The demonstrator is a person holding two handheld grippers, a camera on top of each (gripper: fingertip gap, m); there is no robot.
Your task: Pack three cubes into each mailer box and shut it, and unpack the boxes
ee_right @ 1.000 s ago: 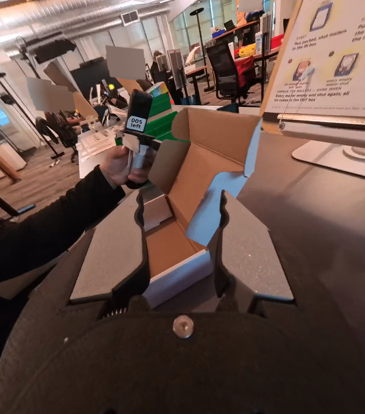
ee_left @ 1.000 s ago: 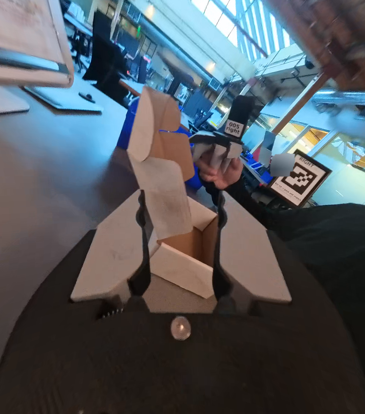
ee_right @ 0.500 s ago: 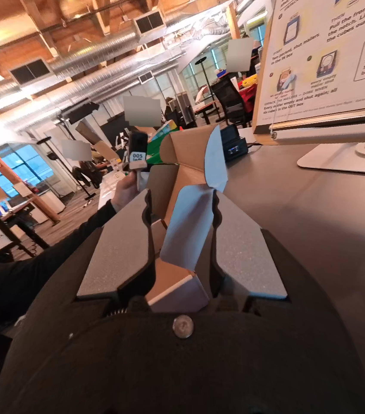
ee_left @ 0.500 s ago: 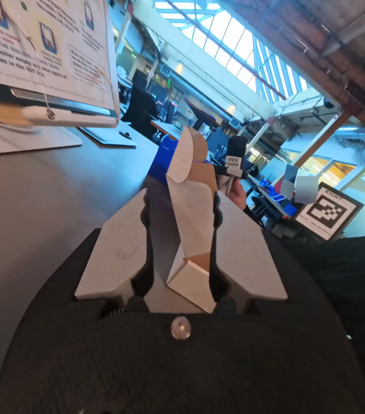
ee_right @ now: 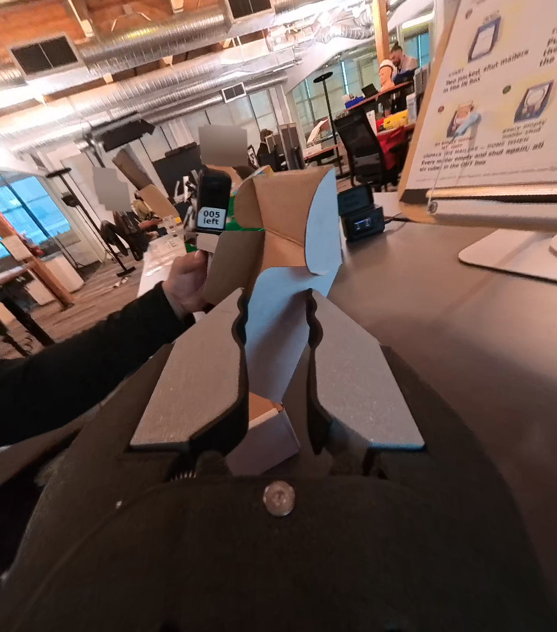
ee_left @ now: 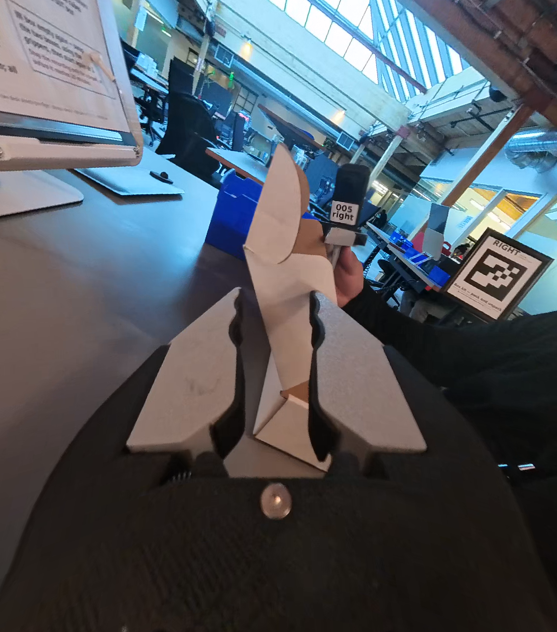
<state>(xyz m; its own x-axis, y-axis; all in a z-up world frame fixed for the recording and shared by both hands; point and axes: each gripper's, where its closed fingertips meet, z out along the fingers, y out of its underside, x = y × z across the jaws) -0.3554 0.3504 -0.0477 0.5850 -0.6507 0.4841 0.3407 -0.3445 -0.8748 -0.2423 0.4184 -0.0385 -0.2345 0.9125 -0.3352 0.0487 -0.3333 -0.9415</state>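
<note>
One mailer box [ee_left: 290, 328] is in view, white outside and brown inside, with its lid raised and its flaps standing up. It sits on the dark worktop [ee_left: 65, 307], well in from the edges that show. No cubes can be seen; the inside of the box is mostly hidden by the flaps and fingers.

Two grippers work on it, one from each side. The left gripper [ee_left: 275, 307] has its two fingers set a narrow way apart, with a white flap of the box rising in the gap between them. The flap lies close against the right-hand finger [ee_left: 355, 376]; whether it is pinched cannot be told. The right gripper [ee_right: 275, 301] shows the same: two fingers, a narrow gap, a white flap standing between them, and a low corner of the box at the base of the gap. Whether it grips the flap cannot be told either.

In each wrist view the other gripper appears beyond the box, held upright in a hand [ee_left: 347, 273] with a dark sleeve, and each bears one small white label.

One board with printed sheets [ee_right: 509, 102] stands on a white base at the far edge of the worktop. One blue bin [ee_left: 232, 215] sits behind the box in the left view. One small black device [ee_right: 361, 219] rests near the board. One framed marker sign [ee_left: 496, 273] stands off the worktop to the right.
</note>
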